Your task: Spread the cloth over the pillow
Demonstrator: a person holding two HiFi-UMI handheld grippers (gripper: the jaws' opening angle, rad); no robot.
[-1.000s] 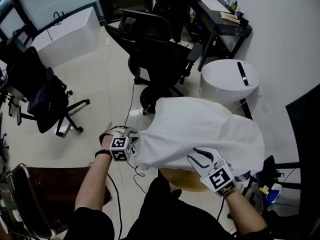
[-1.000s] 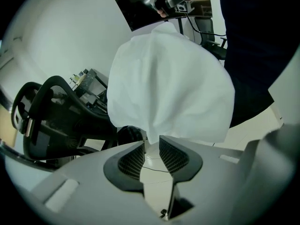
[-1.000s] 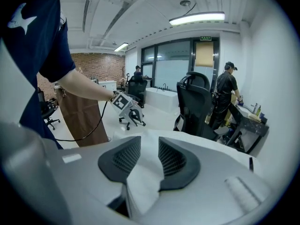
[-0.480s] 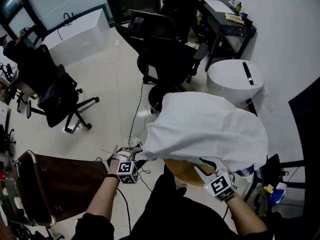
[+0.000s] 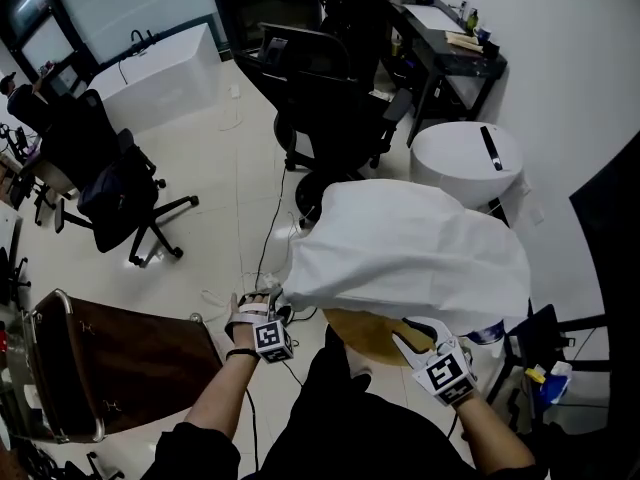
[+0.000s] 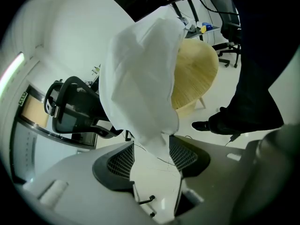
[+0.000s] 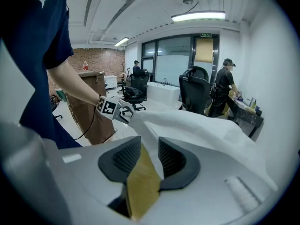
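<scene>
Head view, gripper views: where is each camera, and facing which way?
Head view: head-mounted, looks down on the cloth; forearms, left hand-held gripper, right hand-held gripper show.
Left gripper view: on its gripper, facing the cloth's corner between jaws just opening; a leg shows.
Right gripper view: on its gripper, facing across the cloth; left arm shows.
All share the cloth.

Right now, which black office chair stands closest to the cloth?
The black office chair just beyond the far edge of the cloth. A second chair stands behind it, and the jacket-draped chair is far off to the left.
</scene>
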